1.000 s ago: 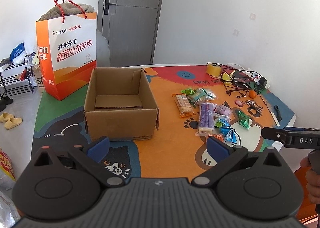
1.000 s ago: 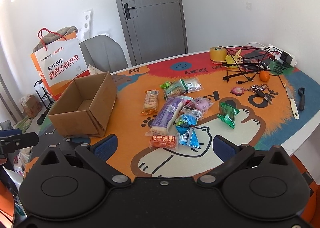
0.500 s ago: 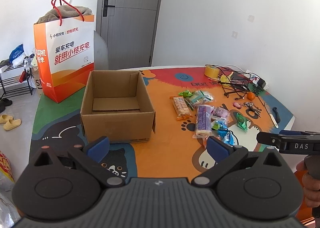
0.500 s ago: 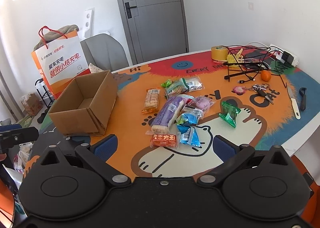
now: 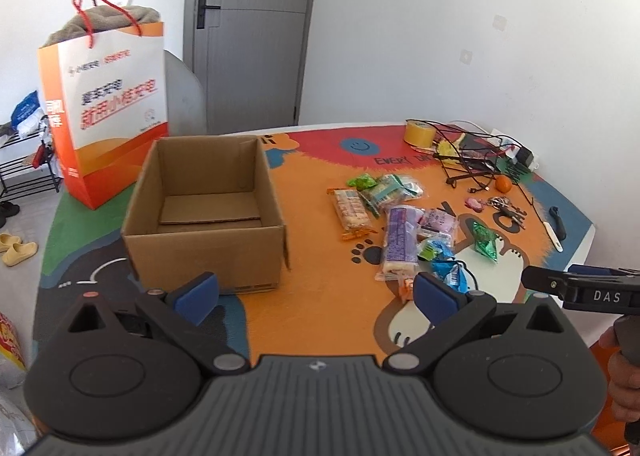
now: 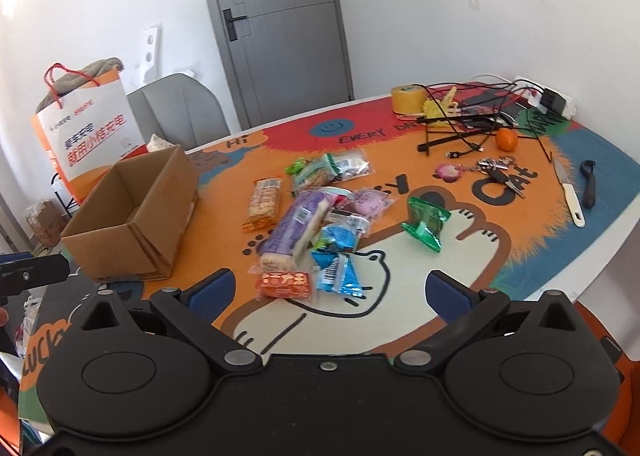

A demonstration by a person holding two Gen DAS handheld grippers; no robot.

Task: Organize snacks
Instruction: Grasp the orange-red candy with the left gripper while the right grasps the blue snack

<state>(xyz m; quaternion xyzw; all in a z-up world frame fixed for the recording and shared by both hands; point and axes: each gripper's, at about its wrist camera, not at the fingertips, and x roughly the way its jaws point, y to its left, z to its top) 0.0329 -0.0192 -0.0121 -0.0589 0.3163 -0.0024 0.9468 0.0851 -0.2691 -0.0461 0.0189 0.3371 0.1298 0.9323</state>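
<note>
While both grippers hover above the near edge of the table (image 6: 600,256), neither holds anything: the left gripper (image 5: 316,292) has its blue-padded fingers (image 5: 198,290) spread wide, and the right gripper (image 6: 330,292) likewise stands with its jaws apart over the cartoon-print cloth. An open box (image 5: 204,215) sits on the left part of the table, upright, with only a loose cardboard flap lying on its floor. Behind it stands an orange and white bag (image 5: 106,115) with red cord handles and a grey cloth stuffed in its top.

The snacks lie in a loose heap to the right of the box, well apart from it. A long purple packet (image 6: 294,232) lies in the middle of the heap, with an orange packet (image 6: 284,284) and a blue packet (image 6: 338,276) just beside its near end. An orange-edged biscuit pack (image 6: 264,203) lies on the box side of the heap, a clear pack (image 6: 332,169) with a small green sweet beside it lies at the far end, and a pink packet (image 6: 370,201) rests to the right of the purple one. A green packet (image 6: 426,221) sits alone further right.

At the far right of the table are a tape roll (image 6: 408,99), tangled black cables (image 6: 472,115), an orange (image 6: 506,139), keys (image 6: 498,171), a knife (image 6: 568,191) and a black peeler (image 6: 588,183).
</note>
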